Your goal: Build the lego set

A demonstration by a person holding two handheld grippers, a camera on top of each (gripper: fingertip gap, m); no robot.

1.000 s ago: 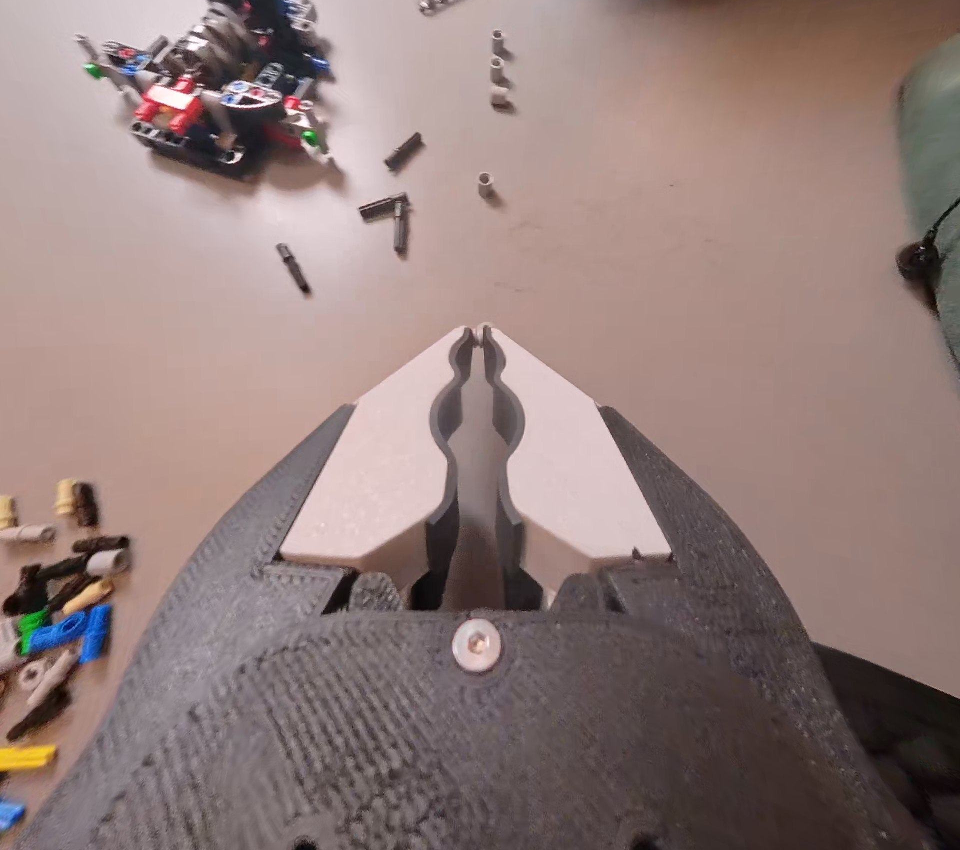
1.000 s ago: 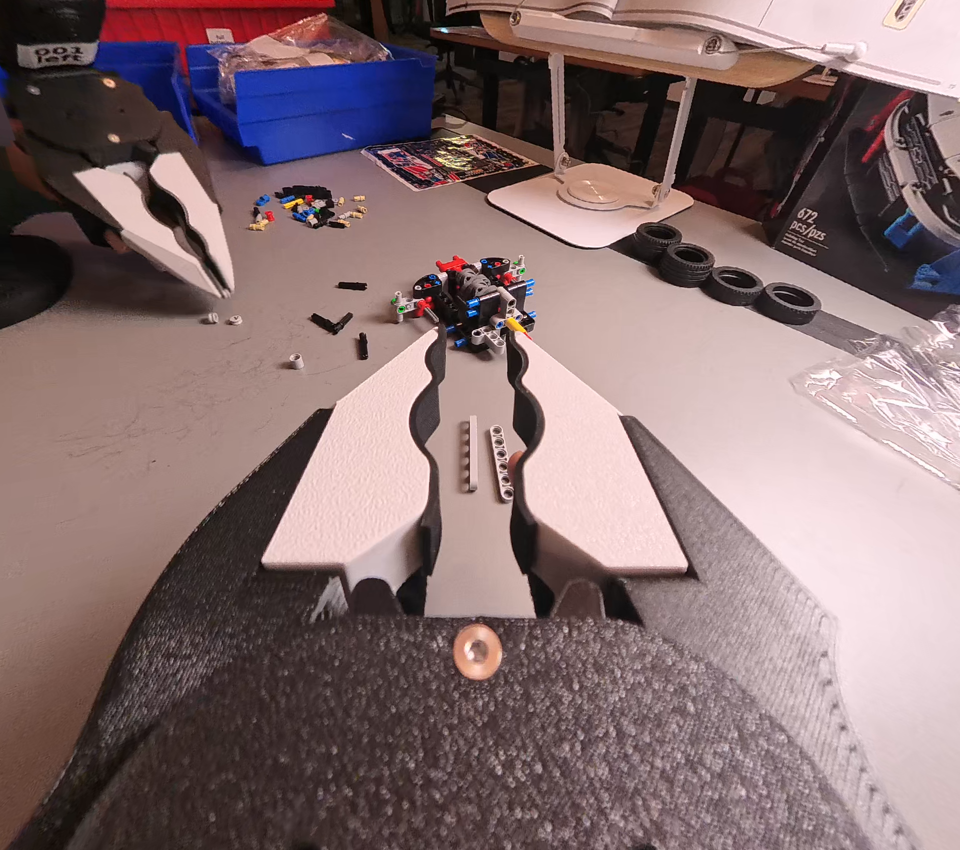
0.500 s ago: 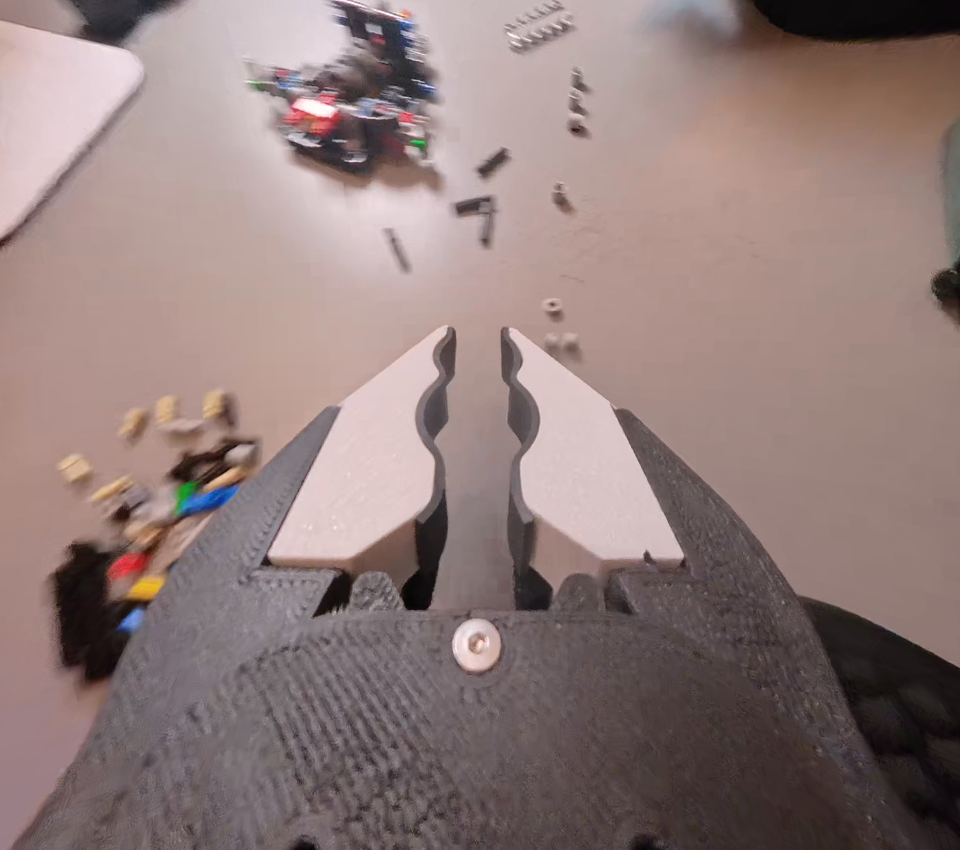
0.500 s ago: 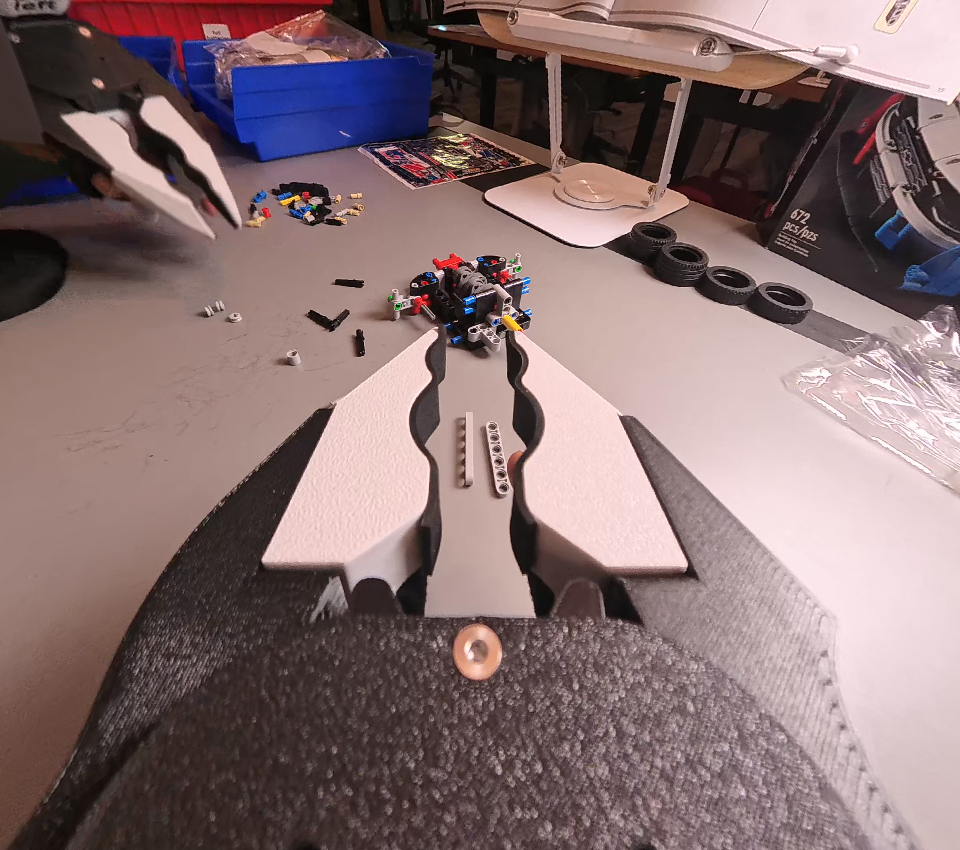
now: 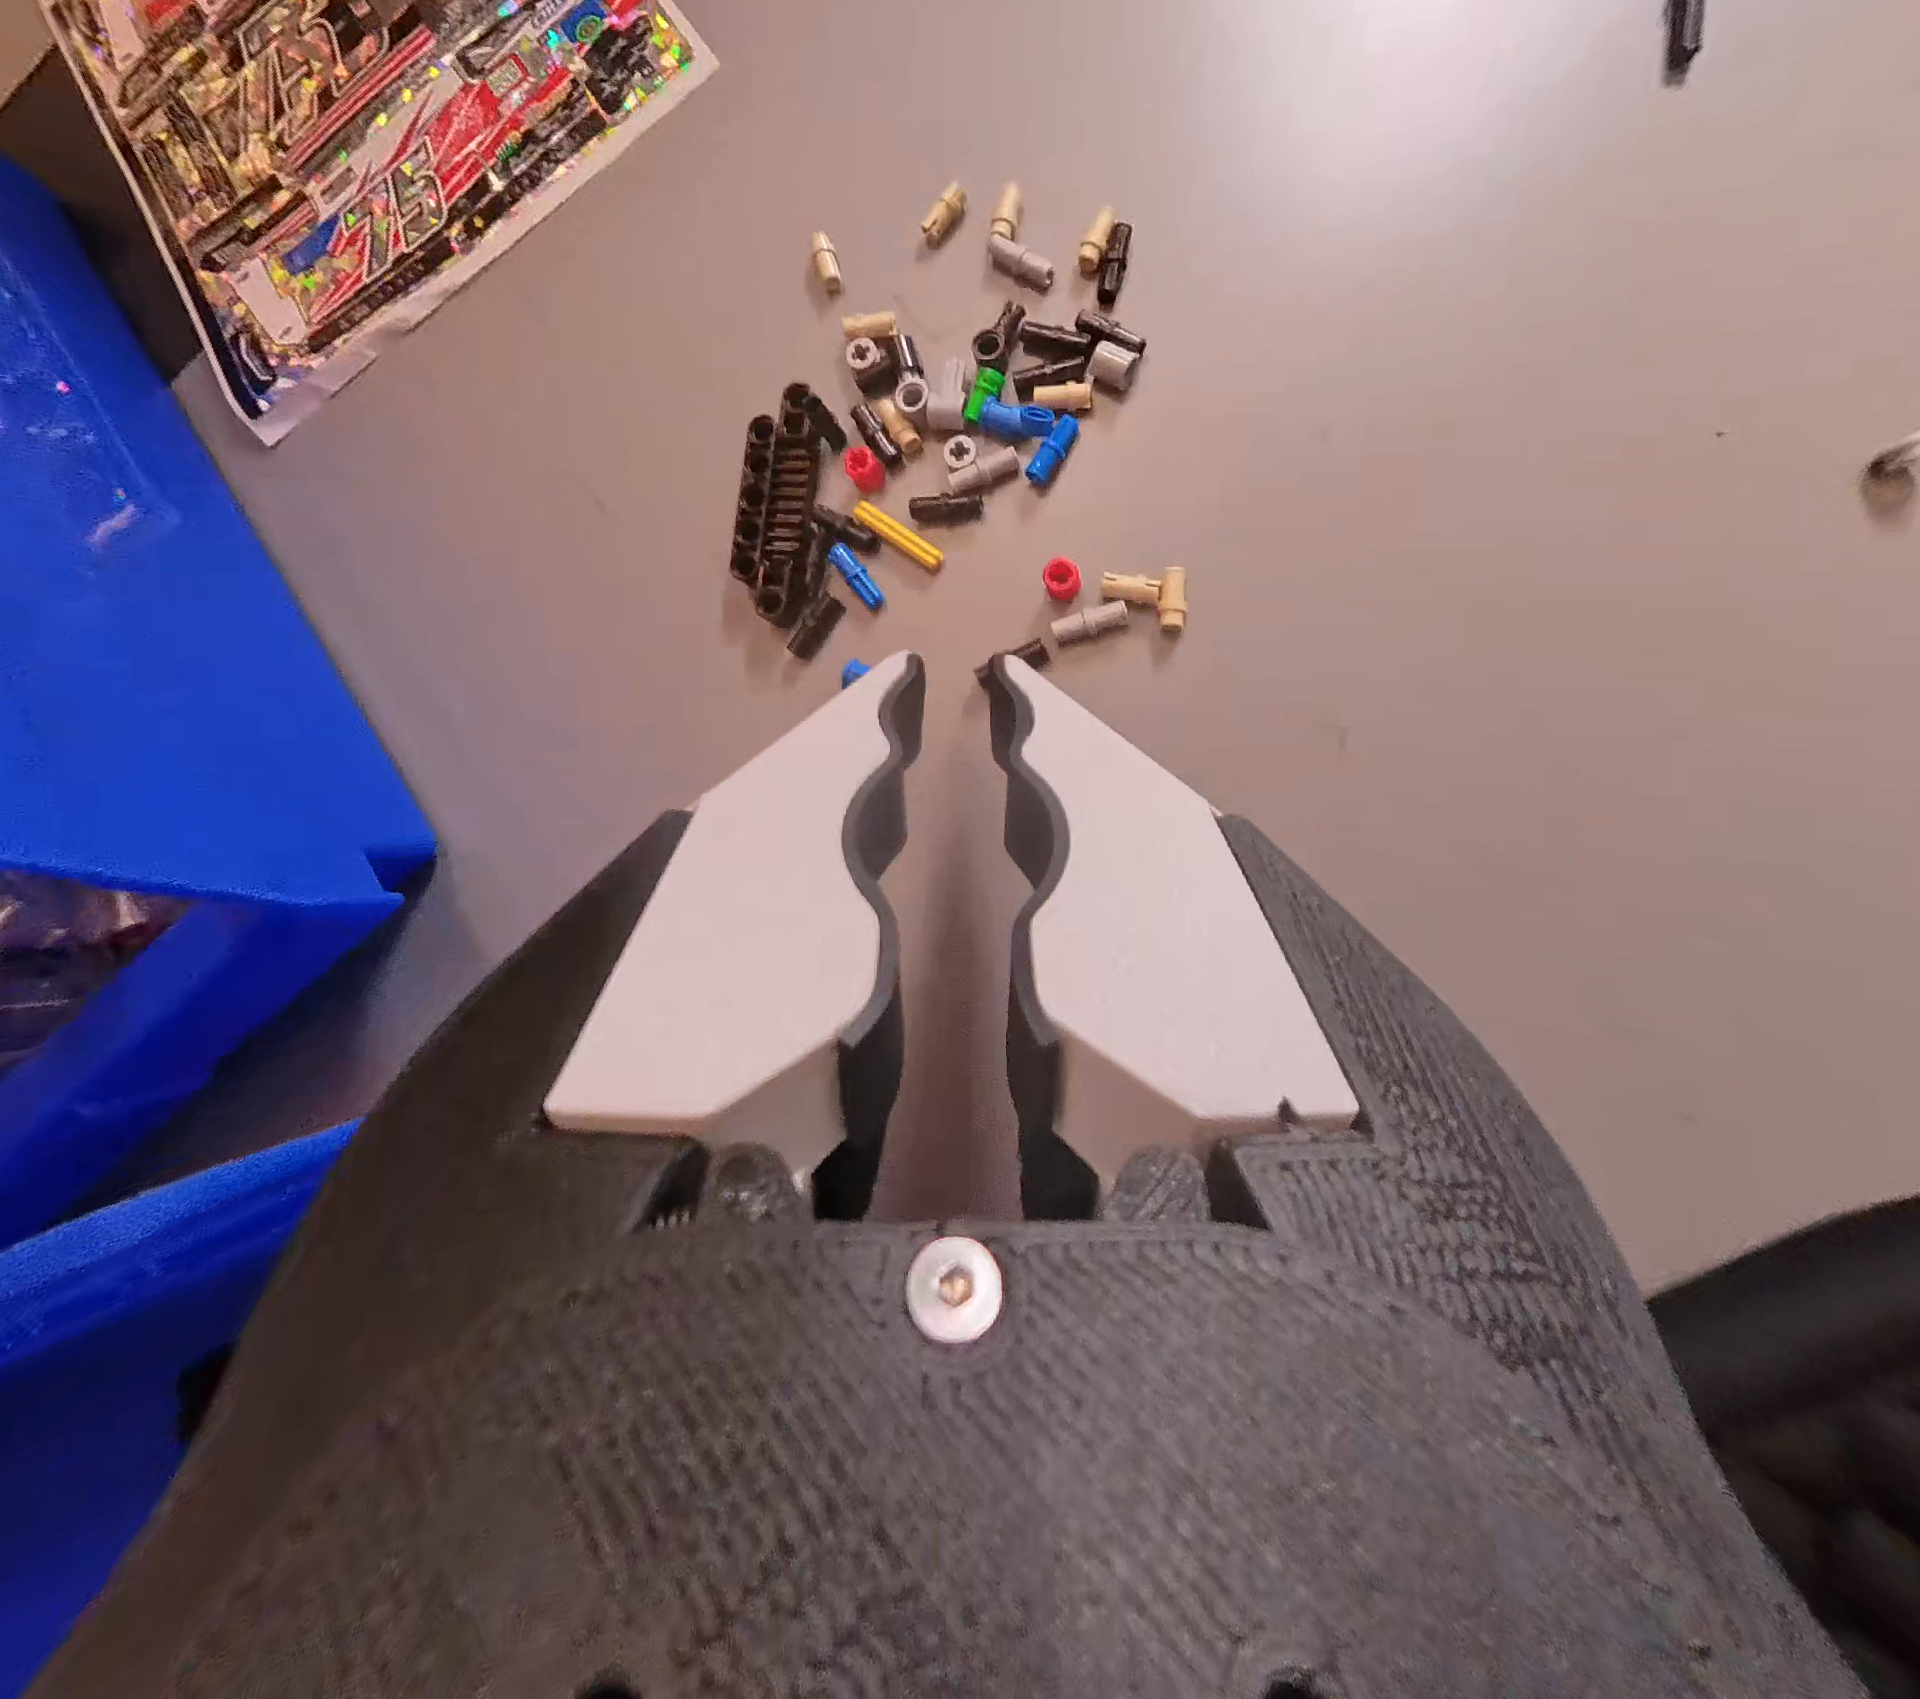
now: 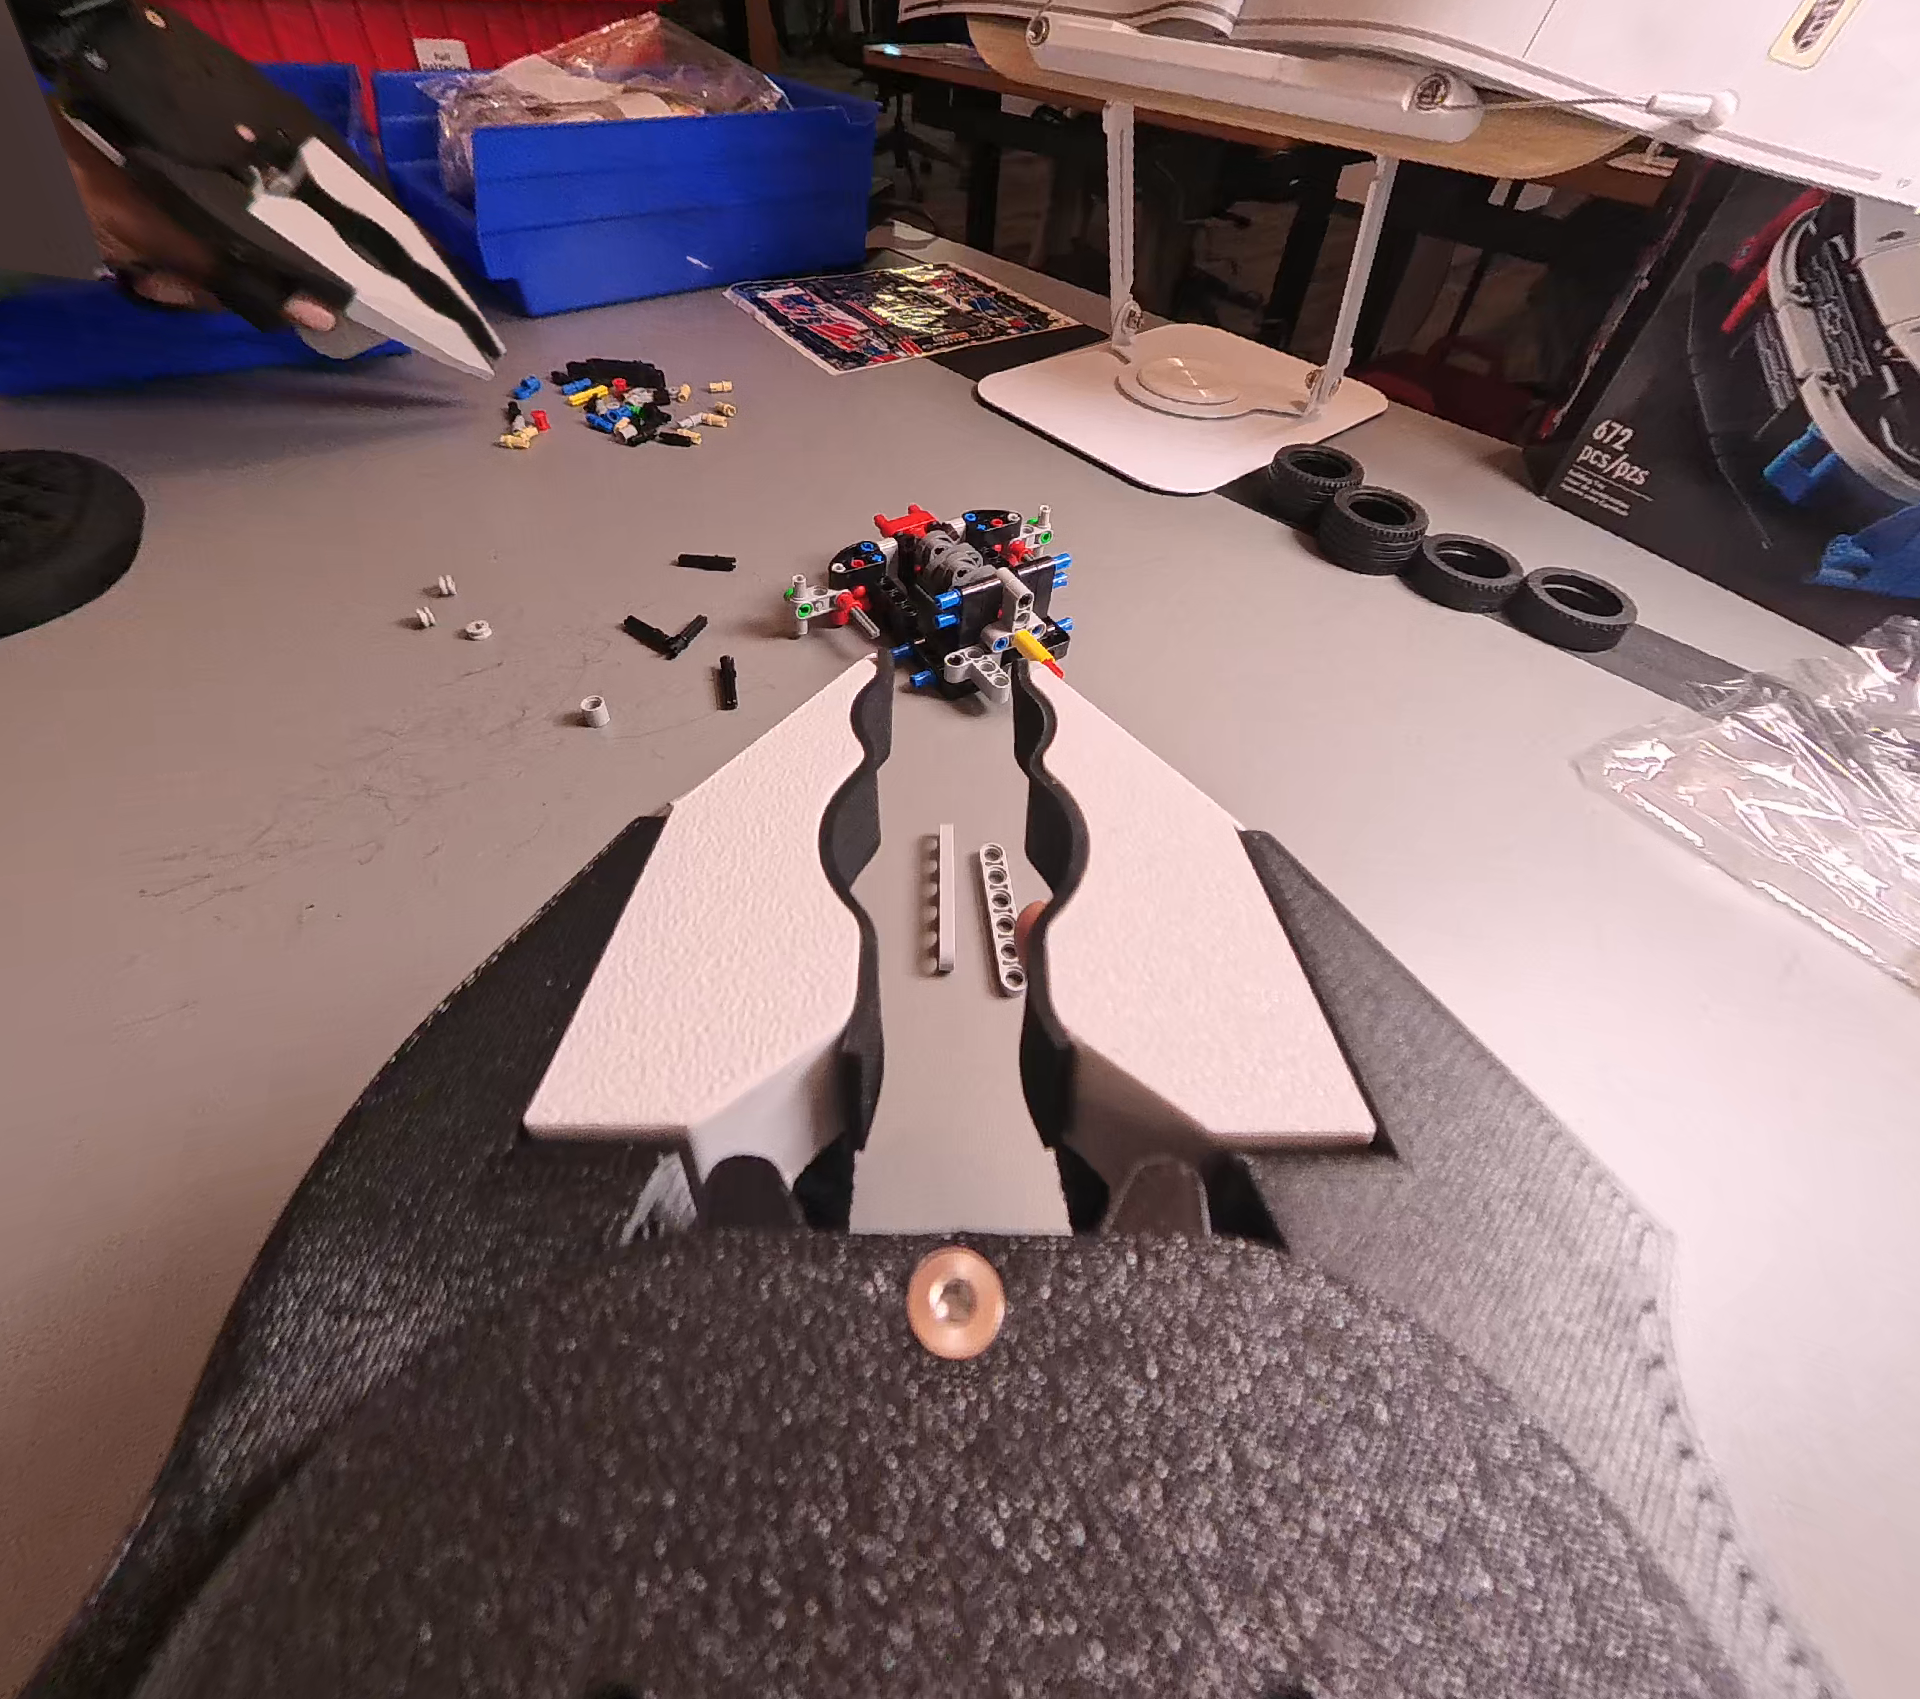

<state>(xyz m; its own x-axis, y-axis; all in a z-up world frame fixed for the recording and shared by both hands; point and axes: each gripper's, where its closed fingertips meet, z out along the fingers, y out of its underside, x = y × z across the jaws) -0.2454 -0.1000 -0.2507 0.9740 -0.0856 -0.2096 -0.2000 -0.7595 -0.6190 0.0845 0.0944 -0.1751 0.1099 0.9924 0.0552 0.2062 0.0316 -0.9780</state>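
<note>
My left gripper is open and empty, its tips just short of a pile of small loose pins and connectors. The same pile shows in the right wrist view, with the left gripper hovering beside it. My right gripper is open and empty, low over the table. Two grey beams lie flat between its fingers. The partly built black, red and blue chassis sits just beyond its tips.
A shiny sticker sheet lies beyond the pile, blue bins to its left. Loose black pins and grey bushes lie left of the chassis. Several tyres, a booklet stand, the set box and a plastic bag are at the right. The left gripper's tips are roughly 40 cm from the right gripper's.
My left gripper has opened and swung left, from over the grey bushes to the pile of small parts. My right gripper has stayed open over the two grey beams.
</note>
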